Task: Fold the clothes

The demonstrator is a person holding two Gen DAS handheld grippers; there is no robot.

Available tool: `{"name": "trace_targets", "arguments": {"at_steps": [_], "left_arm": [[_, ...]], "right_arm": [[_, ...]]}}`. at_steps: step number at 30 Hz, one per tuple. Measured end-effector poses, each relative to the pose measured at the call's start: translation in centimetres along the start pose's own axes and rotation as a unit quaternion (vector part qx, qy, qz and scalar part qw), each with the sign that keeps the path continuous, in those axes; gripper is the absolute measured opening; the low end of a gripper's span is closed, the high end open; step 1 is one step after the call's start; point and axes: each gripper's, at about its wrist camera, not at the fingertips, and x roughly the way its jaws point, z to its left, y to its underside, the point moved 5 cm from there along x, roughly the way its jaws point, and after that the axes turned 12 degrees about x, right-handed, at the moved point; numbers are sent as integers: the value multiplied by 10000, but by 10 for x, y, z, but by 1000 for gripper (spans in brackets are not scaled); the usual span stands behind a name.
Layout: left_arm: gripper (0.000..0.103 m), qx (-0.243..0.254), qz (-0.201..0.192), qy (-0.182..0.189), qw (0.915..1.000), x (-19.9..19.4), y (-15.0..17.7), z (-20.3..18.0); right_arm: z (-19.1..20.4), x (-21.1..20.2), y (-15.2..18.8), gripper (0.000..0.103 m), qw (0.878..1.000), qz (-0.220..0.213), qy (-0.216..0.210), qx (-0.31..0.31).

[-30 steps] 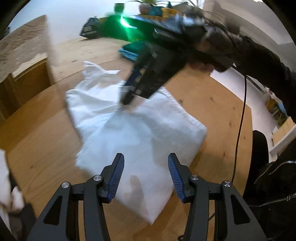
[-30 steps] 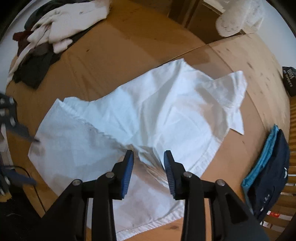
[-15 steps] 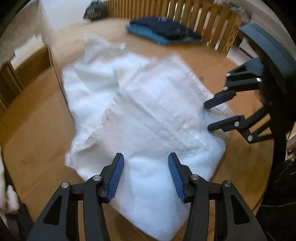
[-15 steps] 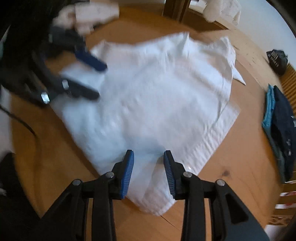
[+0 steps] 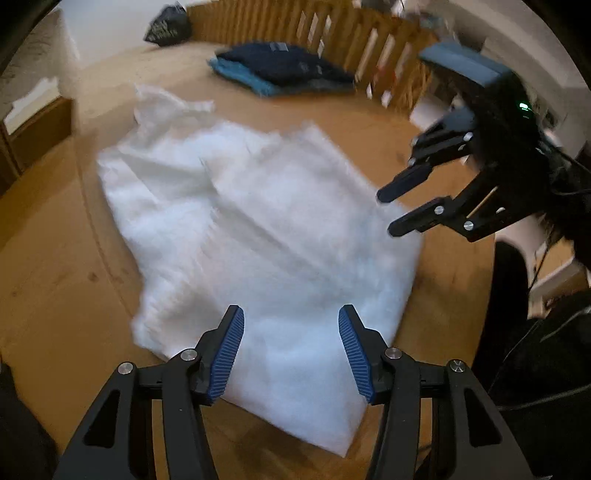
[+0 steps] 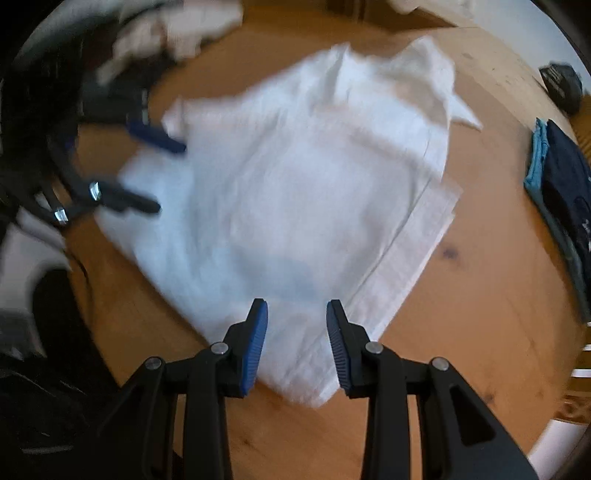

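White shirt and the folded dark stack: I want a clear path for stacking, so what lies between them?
Only bare wooden table separates the white shirt from the folded dark stack, seen in the right wrist view.

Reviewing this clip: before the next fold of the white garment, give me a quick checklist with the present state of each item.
1. Left gripper open and empty: ok.
2. Right gripper open and empty: ok.
3. White garment lying on the table, partly folded: ok.
4. Garment smooth, edges lined up: cannot tell, pictures blurred.
5. Folded dark and blue clothes apart from the garment: ok.
6. Pile of unfolded clothes off the garment: ok.
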Motion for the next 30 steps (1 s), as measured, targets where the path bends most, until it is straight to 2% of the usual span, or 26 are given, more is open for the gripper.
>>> {"name": "trace_targets", "arguments": {"at_steps": [3,7,13,15,18,22,26,28,30], "left_arm": [[51,-230,-102,-110,9996,-14,-20,48],[51,-193,512,-342,9979,29,-12,59],[57,-41,250,-625,9977,35,-10,48],[58,75,353,-774,9963,43,-8,45],[60,366,516,-969,9933,49,-10,39],[61,411,575,-842,9939,51,-8,43],[62,497,557,-832,9937,53,-8,43],[62,538,547,-844,9935,53,-6,42],[63,545,518,-840,9936,52,-5,42]], "right_arm": [[-13,23,-23,33,9997,152,70,172],[-47,40,-61,32,9948,284,-433,873],[-73,41,-152,31,9920,-962,170,805],[-75,67,-178,5,9932,-809,86,837],[-89,97,-199,5,9925,-771,309,897],[-106,94,-224,5,9850,-1221,483,1118],[-151,94,-237,5,9732,-1136,948,1759],[-164,95,-240,5,9706,-1124,917,1923],[-160,81,-239,5,9685,-1384,727,1937]]}}
